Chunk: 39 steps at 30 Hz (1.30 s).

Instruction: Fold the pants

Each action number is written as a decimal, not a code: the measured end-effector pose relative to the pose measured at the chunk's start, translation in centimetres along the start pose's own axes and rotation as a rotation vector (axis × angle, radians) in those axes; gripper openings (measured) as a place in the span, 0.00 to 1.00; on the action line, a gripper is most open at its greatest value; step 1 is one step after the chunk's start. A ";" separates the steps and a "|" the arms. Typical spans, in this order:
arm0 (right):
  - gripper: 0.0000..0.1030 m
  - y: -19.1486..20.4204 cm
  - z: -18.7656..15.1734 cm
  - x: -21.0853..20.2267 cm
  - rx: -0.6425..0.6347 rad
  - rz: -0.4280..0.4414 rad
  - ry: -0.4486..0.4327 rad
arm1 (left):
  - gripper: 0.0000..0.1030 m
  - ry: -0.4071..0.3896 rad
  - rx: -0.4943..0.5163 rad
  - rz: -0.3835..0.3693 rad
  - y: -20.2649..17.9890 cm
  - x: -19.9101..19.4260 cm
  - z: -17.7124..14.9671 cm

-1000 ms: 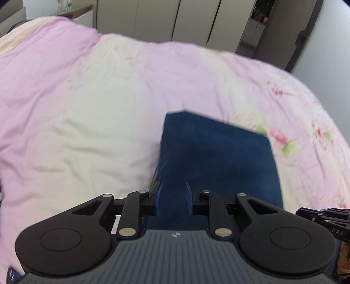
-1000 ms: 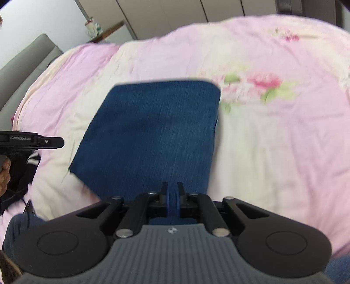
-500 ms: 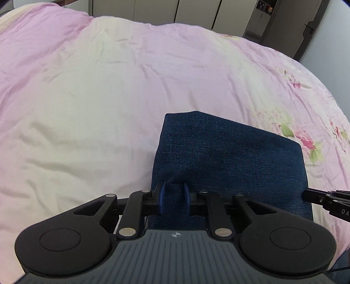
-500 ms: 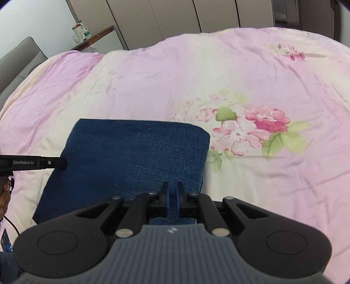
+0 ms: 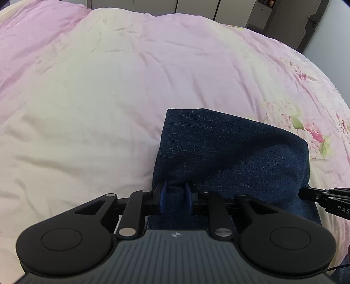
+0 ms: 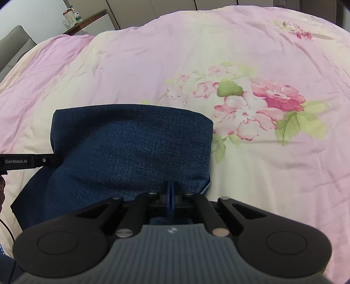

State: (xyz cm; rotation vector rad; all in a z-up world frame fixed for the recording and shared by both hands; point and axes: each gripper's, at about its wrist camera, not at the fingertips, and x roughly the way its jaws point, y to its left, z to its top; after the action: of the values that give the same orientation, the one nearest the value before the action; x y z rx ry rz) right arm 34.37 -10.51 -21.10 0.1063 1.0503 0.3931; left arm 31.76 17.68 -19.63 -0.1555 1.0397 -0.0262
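The dark blue denim pants (image 5: 231, 153) lie folded into a thick rectangle on the pink bed cover; they also show in the right wrist view (image 6: 131, 153). My left gripper (image 5: 175, 192) is shut on the near left edge of the pants, cloth bunched between its blue pads. My right gripper (image 6: 170, 192) is shut on the near right edge of the pants, pads almost together. Each gripper's tip shows in the other's view, the right one (image 5: 323, 196) and the left one (image 6: 28, 161), both touching the denim.
The pink and cream floral duvet (image 6: 262, 104) covers the whole bed (image 5: 109, 87). Cupboard doors (image 5: 196, 6) stand behind the bed. A side table with jars (image 6: 74, 19) and a grey headboard (image 6: 13, 45) are at the far left.
Both grippers have carried the pants forward and down onto the bed. The left gripper has closed from open onto the near edge. The denim now bulges between the grippers.
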 end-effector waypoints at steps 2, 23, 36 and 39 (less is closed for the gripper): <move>0.00 0.0 0.1 -0.3 0.009 0.001 0.003 | 0.22 -0.012 0.013 0.017 -0.3 -0.8 -0.2; 0.57 -0.7 -5.6 -7.3 0.168 0.104 -0.028 | 0.79 0.059 -0.246 -0.222 6.9 -4.3 -3.0; 0.58 -3.6 -5.4 -2.8 0.339 0.233 0.042 | 0.84 0.175 -0.375 -0.469 9.4 3.5 -3.2; 0.58 -4.7 -5.1 -1.2 0.401 0.293 0.055 | 0.84 0.204 -0.360 -0.519 9.4 4.9 -2.5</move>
State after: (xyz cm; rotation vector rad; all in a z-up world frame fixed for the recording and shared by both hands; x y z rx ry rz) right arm 30.74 -15.83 -23.95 0.6153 1.1615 0.4462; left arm 31.64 26.26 -26.41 -0.7604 1.1773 -0.3320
